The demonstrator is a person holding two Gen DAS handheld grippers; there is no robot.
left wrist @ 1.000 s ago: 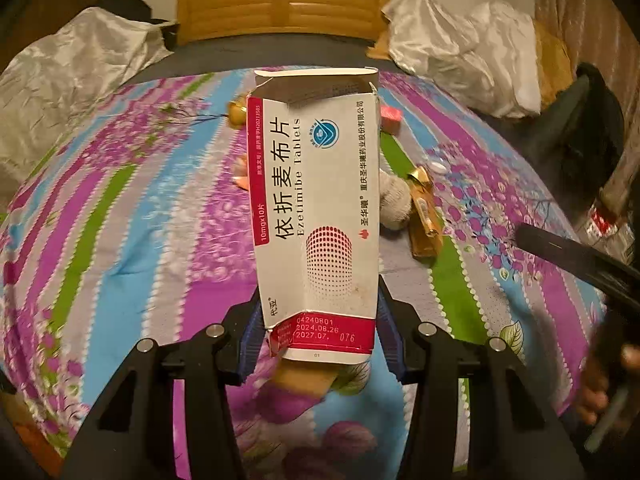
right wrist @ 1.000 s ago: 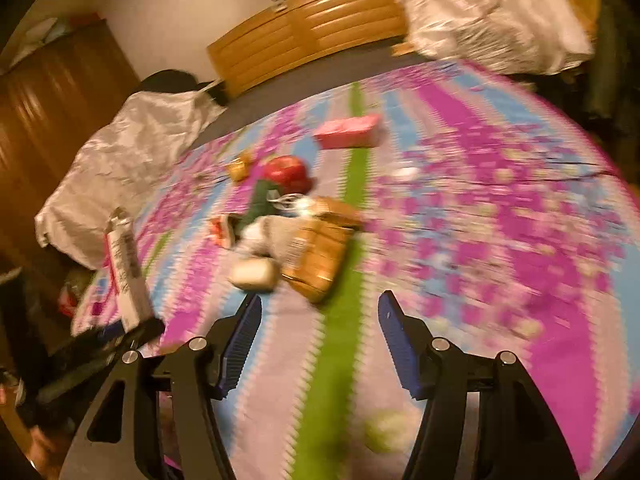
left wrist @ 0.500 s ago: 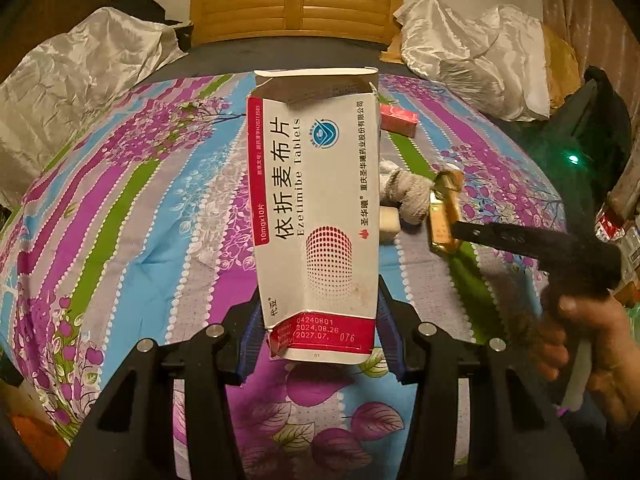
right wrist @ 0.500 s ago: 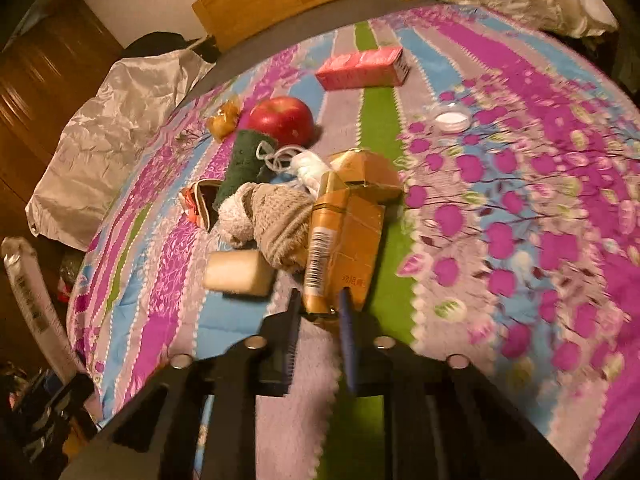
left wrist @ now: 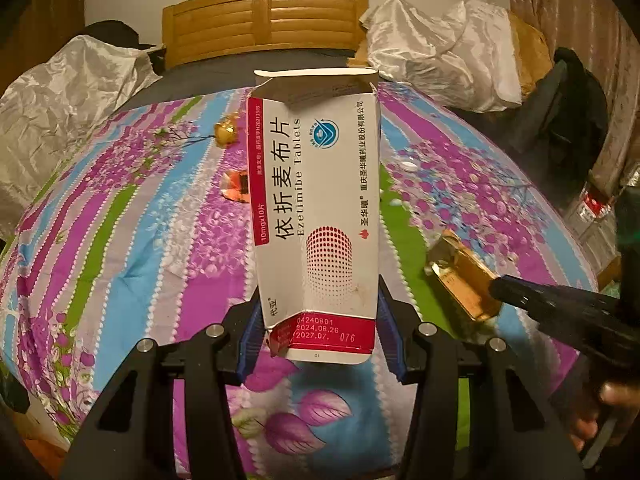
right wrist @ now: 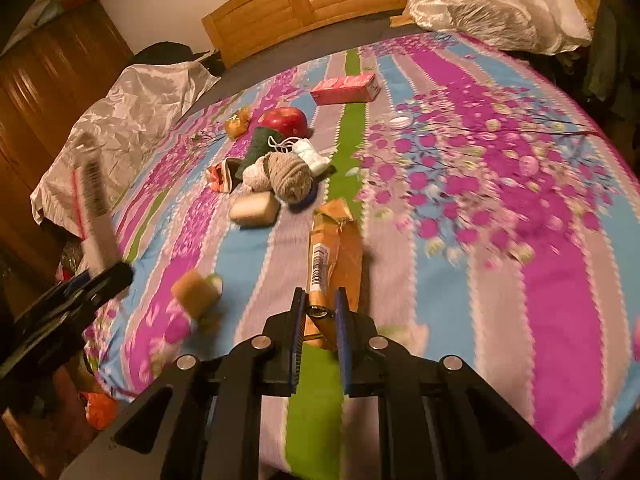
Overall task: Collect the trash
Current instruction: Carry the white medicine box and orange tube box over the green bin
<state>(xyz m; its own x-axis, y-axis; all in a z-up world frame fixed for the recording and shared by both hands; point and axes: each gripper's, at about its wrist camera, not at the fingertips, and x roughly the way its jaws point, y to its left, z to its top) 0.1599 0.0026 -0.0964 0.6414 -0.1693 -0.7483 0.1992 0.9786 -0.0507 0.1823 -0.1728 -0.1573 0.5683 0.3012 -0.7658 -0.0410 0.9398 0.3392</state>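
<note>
My left gripper point(left wrist: 318, 332) is shut on the lower end of an empty white-and-red tablet box point(left wrist: 316, 208), held upright above the bed; the same box point(right wrist: 91, 200) shows blurred at the left of the right wrist view. My right gripper point(right wrist: 319, 314) is shut on the near end of a flattened gold carton point(right wrist: 334, 256), lifted off the striped floral bedspread point(right wrist: 540, 248). In the left wrist view that gold carton point(left wrist: 460, 276) hangs from the right gripper's black fingers point(left wrist: 532, 292) at the right, with a hand behind them.
On the bedspread lie a pink box point(right wrist: 346, 88), a red apple point(right wrist: 286, 120), rolled socks point(right wrist: 286, 174), a beige block point(right wrist: 254, 210), a cardboard roll point(right wrist: 196, 292), a gold wrapper point(right wrist: 238, 122) and a small orange wrapper point(left wrist: 236, 188). Wooden headboard point(left wrist: 264, 20) and silver pillows point(left wrist: 436, 48) stand behind.
The right gripper went from open to shut on the gold carton and pulled it back from the pile toward the near edge. The left gripper moved slightly, tablet box still gripped.
</note>
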